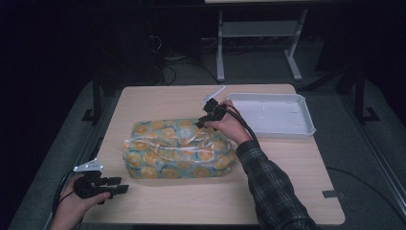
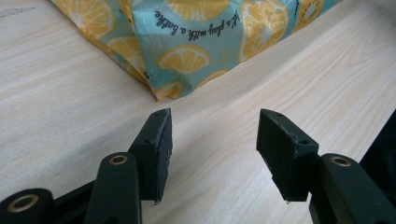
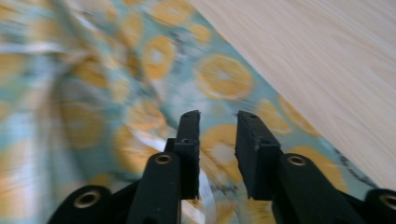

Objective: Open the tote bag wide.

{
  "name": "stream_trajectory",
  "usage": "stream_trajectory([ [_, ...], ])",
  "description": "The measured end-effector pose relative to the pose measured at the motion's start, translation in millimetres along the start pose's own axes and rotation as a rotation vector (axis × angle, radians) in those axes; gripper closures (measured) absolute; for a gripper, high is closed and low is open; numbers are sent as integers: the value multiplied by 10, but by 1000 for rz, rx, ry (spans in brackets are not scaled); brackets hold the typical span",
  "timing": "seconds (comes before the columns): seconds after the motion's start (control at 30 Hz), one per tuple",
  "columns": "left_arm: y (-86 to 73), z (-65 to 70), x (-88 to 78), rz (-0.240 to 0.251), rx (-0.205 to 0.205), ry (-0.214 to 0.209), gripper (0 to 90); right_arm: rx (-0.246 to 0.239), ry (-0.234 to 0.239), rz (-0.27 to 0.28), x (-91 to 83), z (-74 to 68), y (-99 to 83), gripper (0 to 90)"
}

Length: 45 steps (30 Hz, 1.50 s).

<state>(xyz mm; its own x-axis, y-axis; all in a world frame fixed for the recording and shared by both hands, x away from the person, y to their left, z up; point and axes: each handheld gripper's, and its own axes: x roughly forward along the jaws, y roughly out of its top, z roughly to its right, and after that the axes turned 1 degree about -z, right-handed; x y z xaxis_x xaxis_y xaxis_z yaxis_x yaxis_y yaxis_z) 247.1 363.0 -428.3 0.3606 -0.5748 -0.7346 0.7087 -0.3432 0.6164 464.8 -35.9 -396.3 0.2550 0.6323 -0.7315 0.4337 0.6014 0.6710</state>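
Right now you're working the white ribbon (image 1: 191, 139) on the lemon-print bundle (image 1: 179, 148) at table (image 1: 158, 100) centre: right gripper (image 3: 217, 122) hovers slightly parted, gripping nothing, left gripper (image 2: 212, 123) idles released at seven o'clock, so next pinch the ribbon.

I've got a white tray (image 1: 268, 115) on the far right of the wooden table (image 1: 287, 163), w/ a white strip (image 1: 214, 93) just left of it. Grey tape (image 1: 332, 194) at the table's near-right corner. Metal frame legs (image 1: 220, 48) behind.
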Motion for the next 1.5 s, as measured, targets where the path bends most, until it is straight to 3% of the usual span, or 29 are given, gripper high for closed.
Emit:
stream_trajectory([
  [0.03, 3, 10, -4, 3, 3, -2, 454, -8, 41, 17, -87, -98, -17, 669],
  [0.1, 3, 20, -5, 2, -4, -3, 454, -30, 59, 20, -116, -137, -37, 666],
  [0.17, 10, 29, 1, 2, 5, -4, 454, -44, 124, 18, -182, -277, -104, 665],
  [0.27, 12, 37, 8, 0, 6, -4, 453, -55, 174, 20, -216, -392, -173, 669],
  [0.37, 15, 42, 15, -2, 11, -6, 453, -103, 189, 9, -219, -469, -224, 675],
  [0.6, 17, 47, 16, -2, 11, -6, 452, -127, 210, -20, -134, -528, -244, 685],
  [0.8, 10, 41, 15, -1, 10, -9, 452, -131, 243, -56, -31, -520, -252, 786],
  [0.83, 10, 40, 14, -1, 10, -8, 452, -136, 247, -58, -18, -522, -252, 858],
  [0.87, 10, 40, 14, -1, 10, -8, 452, -136, 247, -58, -18, -522, -252, 858],
  [0.9, 10, 39, 11, -2, 10, -8, 453, -138, 251, -56, -25, -525, -245, 897],
  [1.17, 12, 43, 8, 1, 9, -8, 452, -135, 275, -40, -126, -576, -211, 900],
  [1.37, 24, 54, -18, 8, 16, -7, 452, -159, 289, -25, -233, -672, -198, 900],
  [1.5, 74, 105, -83, 44, 19, -17, 458, -196, 308, -17, -279, -769, -213, 900],
])
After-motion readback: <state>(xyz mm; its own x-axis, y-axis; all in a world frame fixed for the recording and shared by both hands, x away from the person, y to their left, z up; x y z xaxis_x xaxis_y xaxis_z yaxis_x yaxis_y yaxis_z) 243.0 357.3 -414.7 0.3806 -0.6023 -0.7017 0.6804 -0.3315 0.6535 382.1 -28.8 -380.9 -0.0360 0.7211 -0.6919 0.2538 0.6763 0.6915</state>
